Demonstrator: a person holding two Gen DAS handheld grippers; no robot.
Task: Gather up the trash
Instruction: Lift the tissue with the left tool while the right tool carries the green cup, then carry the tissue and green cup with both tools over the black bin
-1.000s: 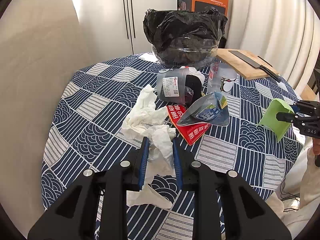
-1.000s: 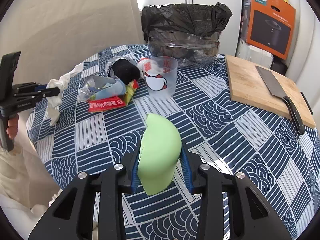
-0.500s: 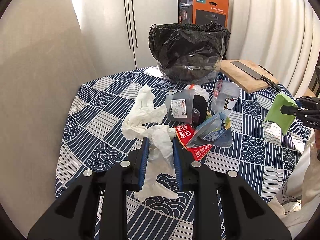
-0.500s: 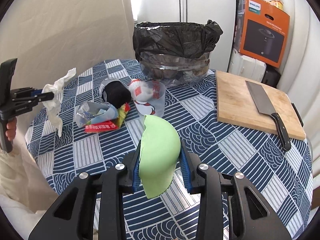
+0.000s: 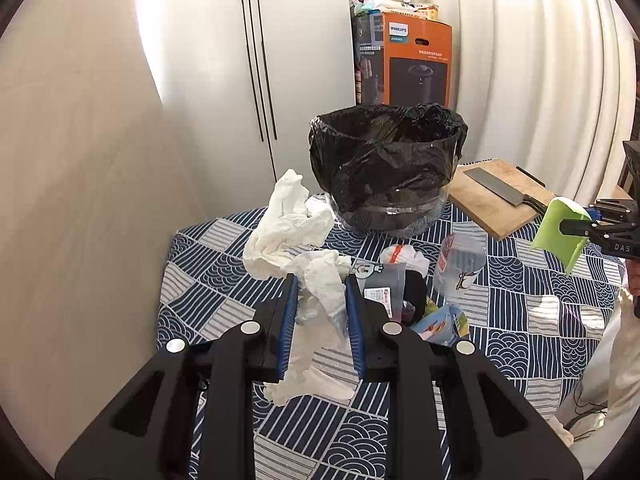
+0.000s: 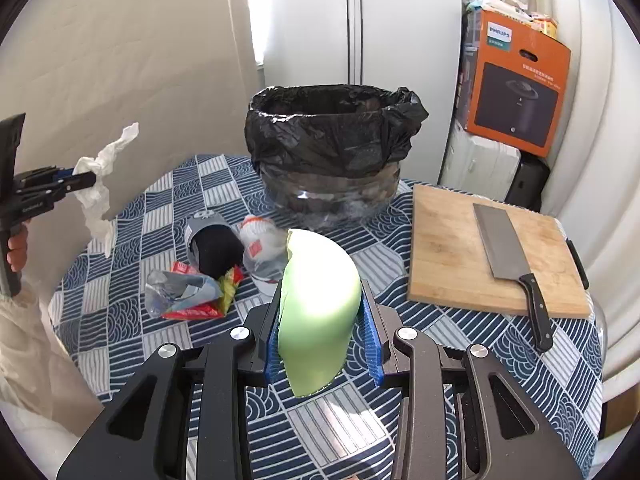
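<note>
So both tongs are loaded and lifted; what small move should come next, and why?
Probably carry both forward over the black-lined bin: the left tongs grip the crumpled white tissue, the right tongs the curved green paper piece, both short of its open mouth.

Right hand-held gripper (image 6: 322,312) clamped on curved green piece (image 6: 318,312), held above counter (image 6: 460,352). Black-lined bin (image 6: 332,148) stands beyond. Left hand-held gripper (image 6: 86,179) at frame left pinches white tissue (image 6: 100,188).
</note>
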